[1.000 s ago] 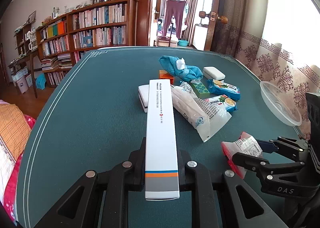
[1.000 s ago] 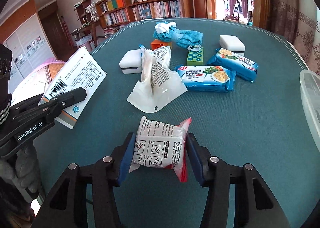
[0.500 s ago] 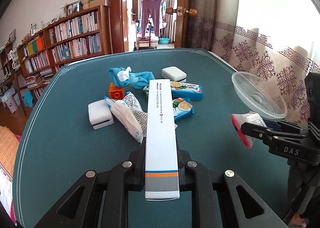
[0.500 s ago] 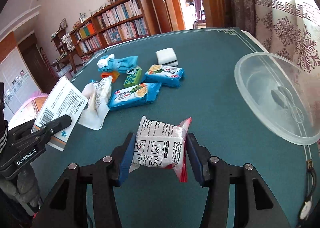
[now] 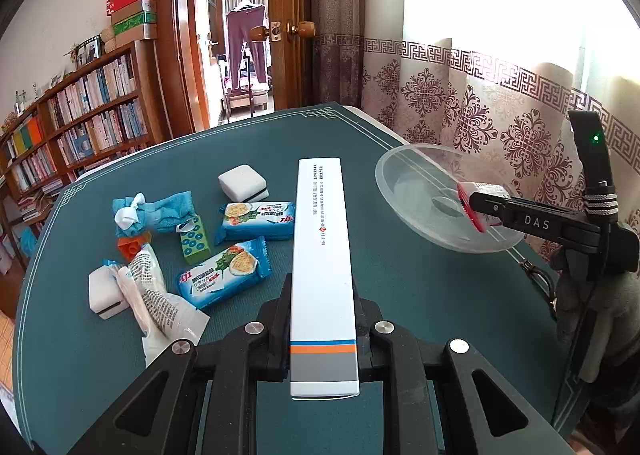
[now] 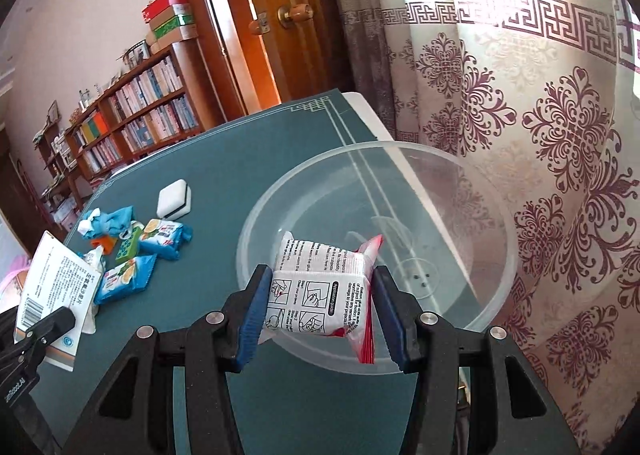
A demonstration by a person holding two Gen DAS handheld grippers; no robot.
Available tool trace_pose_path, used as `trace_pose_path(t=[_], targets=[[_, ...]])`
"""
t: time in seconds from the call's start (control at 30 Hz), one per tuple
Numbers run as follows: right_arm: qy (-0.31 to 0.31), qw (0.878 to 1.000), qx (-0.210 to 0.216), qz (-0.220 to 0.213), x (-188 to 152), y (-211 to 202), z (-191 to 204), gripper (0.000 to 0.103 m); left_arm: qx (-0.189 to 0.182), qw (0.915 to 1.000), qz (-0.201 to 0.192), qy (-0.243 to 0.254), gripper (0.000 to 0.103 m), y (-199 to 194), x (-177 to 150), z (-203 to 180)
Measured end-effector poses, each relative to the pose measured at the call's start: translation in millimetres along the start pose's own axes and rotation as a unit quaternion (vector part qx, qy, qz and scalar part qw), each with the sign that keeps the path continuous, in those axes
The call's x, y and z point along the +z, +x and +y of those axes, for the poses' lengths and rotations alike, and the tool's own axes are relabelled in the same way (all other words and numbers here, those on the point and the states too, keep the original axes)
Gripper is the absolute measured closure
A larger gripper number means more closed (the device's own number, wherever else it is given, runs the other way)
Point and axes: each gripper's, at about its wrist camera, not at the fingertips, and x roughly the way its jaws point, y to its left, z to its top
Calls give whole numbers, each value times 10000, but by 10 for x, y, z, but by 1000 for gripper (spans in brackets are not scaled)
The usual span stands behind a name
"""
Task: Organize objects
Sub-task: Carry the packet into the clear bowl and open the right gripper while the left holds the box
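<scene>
Two grippers: both loaded, both above the table.
Left gripper (image 5: pixel 323 329): clamped tight on a long white box (image 5: pixel 322 255); box points away along the fingers, orange and grey bands at the near end; seen too at the left edge of the right wrist view (image 6: pixel 56 295).
Right gripper (image 6: pixel 320 303): blue pads pressed to both sides of a white packet (image 6: pixel 324 295) with a red seam; packet held over the near part of the bowl, whether touching it cannot be told; gripper seen from the side in the left wrist view (image 5: pixel 476 207).
Bowl (image 6: pixel 472 295): clear plastic, round, at the table's edge by the curtain; nothing lying in it.
Table (image 5: pixel 420 287): teal cover with a pale border line.
Loose items, well apart from the bowl, in one cluster:
- Snack packs: two, blue, one (image 5: pixel 256 220) farther, one (image 5: pixel 224 277) nearer.
- Sponges: two, white, one (image 5: pixel 243 183) at the far side, one (image 5: pixel 105 293) at the near left.
- Cloth (image 5: pixel 156 211): blue, bunched, with a white knot.
- Green block (image 5: pixel 194 241): dotted, beside the cloth.
- Orange piece (image 5: pixel 130 248): partly under the cloth.
- White bag (image 5: pixel 160 303): printed, crumpled, against the near sponge.
Curtain (image 6: pixel 540 115): cream with a maroon pattern, just behind the bowl.
Bookshelf (image 5: pixel 76 127): along the far wall, full.
</scene>
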Motion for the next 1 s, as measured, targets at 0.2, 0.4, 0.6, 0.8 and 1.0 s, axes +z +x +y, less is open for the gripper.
trace_pose_path(t=[0.2, 0.4, 0.6, 0.8, 1.0], targets=[[57, 9999, -115, 14, -13, 78, -187, 50, -104, 9998, 20, 153, 82, 96, 118, -216], [120, 9998, -135, -39, -17, 71, -268, 46, -195, 9994, 55, 278, 82, 187, 213, -374], [264, 9996, -135, -42, -18, 60, -350, 40, -314, 9986, 76, 409, 82, 275, 283, -496], [252, 9994, -179, -155, -9, 8, -346, 40, -524, 9976, 71, 449, 82, 412, 422, -611], [254, 9992, -210, -247, -2, -38, -343, 40, -820, 9957, 75, 430, 82, 617, 610, -736]])
